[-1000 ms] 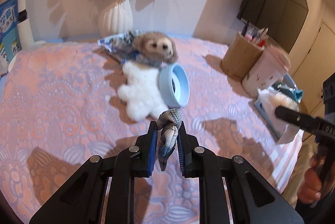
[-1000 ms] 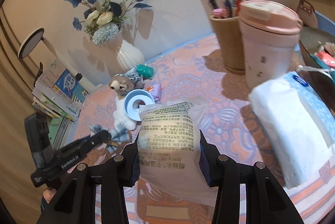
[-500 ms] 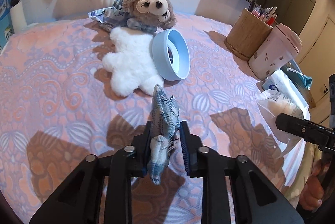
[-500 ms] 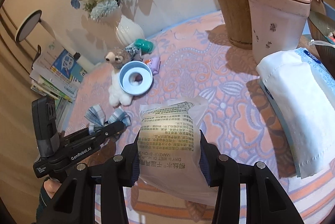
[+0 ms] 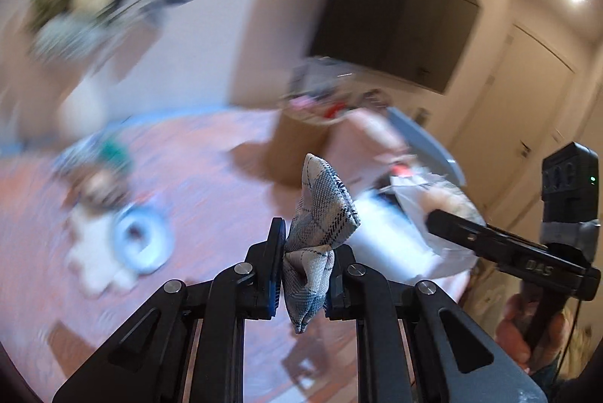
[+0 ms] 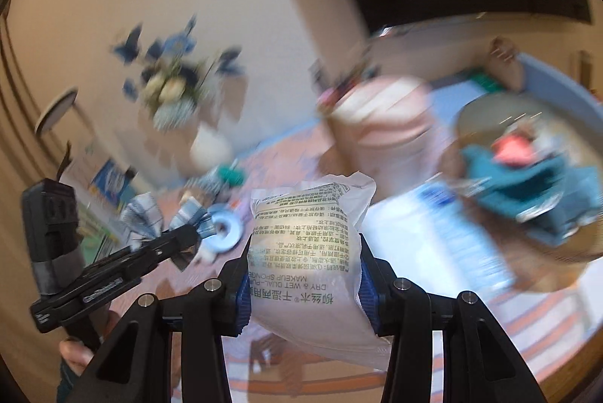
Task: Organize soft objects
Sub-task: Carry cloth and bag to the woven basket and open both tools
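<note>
Though earlier sharp, background now blurred

A white vase [image 6: 211,145] of blue flowers [image 6: 169,79] stands at the worktop's [image 5: 211,184] far edge. A pink cup [image 6: 388,128] stands near its right edge.

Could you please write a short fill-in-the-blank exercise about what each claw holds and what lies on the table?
1. The left claw is shut on a plaid fabric ____.
2. The right claw grips a translucent bag whose label reads "makeup ____".
3. On the patterned tablecloth, a round blue ____ lies beside the white plush toy.

Missing words: bow; sponge; ring
</note>
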